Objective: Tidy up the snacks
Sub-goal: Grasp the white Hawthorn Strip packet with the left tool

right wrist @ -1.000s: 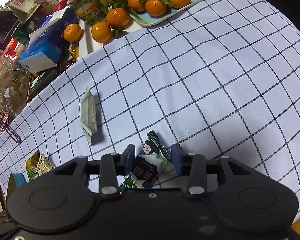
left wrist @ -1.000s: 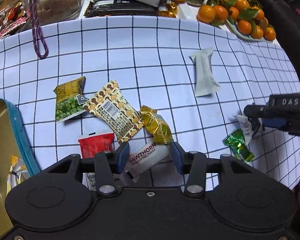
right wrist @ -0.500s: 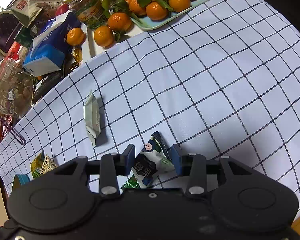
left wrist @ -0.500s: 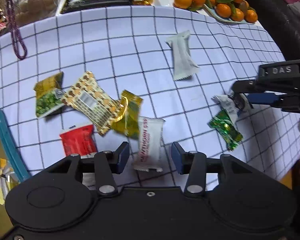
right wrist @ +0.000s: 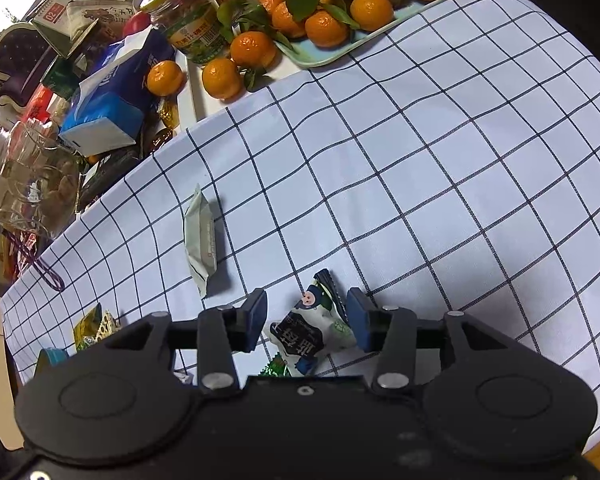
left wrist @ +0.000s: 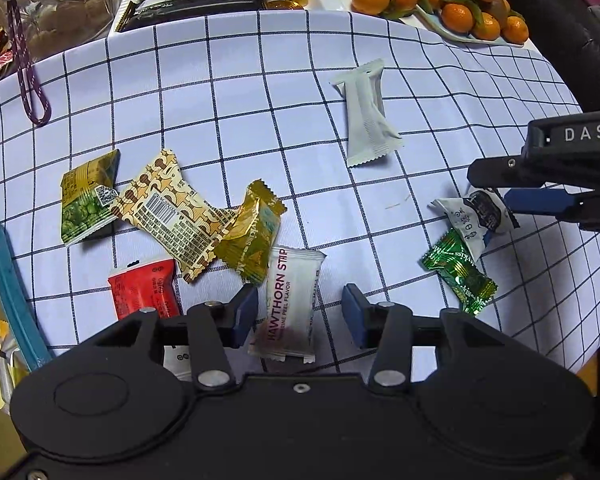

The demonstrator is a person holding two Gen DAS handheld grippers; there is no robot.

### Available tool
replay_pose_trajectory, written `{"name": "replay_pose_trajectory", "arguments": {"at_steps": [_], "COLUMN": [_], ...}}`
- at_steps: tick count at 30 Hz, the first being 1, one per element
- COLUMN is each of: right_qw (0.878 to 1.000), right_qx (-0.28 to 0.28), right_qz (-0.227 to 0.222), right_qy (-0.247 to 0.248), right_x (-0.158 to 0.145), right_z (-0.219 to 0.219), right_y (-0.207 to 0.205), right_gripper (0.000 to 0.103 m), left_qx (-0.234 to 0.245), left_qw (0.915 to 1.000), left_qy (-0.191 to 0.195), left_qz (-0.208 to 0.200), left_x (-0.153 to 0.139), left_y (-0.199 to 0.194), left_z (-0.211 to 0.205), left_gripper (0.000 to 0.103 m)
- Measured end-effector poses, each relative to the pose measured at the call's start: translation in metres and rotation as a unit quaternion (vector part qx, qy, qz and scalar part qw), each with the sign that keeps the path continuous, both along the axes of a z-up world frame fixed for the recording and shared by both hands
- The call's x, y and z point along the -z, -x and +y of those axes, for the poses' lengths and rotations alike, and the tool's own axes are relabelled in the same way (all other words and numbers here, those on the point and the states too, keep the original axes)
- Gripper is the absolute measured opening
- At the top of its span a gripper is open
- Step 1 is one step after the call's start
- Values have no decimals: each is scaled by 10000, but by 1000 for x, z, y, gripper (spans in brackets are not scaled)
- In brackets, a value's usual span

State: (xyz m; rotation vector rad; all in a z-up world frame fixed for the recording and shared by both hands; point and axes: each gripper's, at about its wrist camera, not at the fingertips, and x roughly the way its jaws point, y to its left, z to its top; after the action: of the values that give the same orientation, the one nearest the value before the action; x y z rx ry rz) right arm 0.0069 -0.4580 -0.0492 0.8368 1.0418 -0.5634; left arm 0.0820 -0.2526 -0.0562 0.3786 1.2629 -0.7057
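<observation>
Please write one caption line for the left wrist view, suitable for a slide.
Open left gripper straddles a white hawthorn strip packet on the checked tablecloth, other snacks scattered around.

Left gripper (left wrist: 300,316) is hovering low, jaws spread wide and gripping nothing. Right gripper (right wrist: 306,320) is also sitting low with jaws parted.

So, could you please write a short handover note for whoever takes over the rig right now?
Left gripper: open, fingers either side of the hawthorn strip, which lies on the cloth.
Right gripper: open around the white-and-navy packet; the green candy lies beside it.
Tin at far left already holds a few snacks.
Left on the cloth: pea packet, tan packet, gold candy, red packet, pale bar.
</observation>
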Motion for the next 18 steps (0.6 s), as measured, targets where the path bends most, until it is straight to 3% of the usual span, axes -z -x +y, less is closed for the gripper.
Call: {"name": "replay_pose_trajectory", "arguments": {"at_steps": [2,9,14,18], "right_qw": [10000,9999,9991,9963], "right_qx": [64,147,-396,-791], "right_qz": [52,-54,-90,142], "right_qy": [-17,-1,-153,292], "right_x": [1,-7,-5,-2], "right_z": [-1,-5,4,16], "right_y": [1,6,-1,-7], "right_gripper": [48,48,54,56], "left_qx": [-3,-46,-120,-213], "left_qw": [10000,9995,9987,9980], "left_qy": [32,301,480,579], "left_qz": [-25,74,110,102], "left_x": [-1,-9,-20,-28], "left_y": [-1,-1,0,-4], "left_z": [1,3,11,16], "left_gripper": [29,28,28,28]}}
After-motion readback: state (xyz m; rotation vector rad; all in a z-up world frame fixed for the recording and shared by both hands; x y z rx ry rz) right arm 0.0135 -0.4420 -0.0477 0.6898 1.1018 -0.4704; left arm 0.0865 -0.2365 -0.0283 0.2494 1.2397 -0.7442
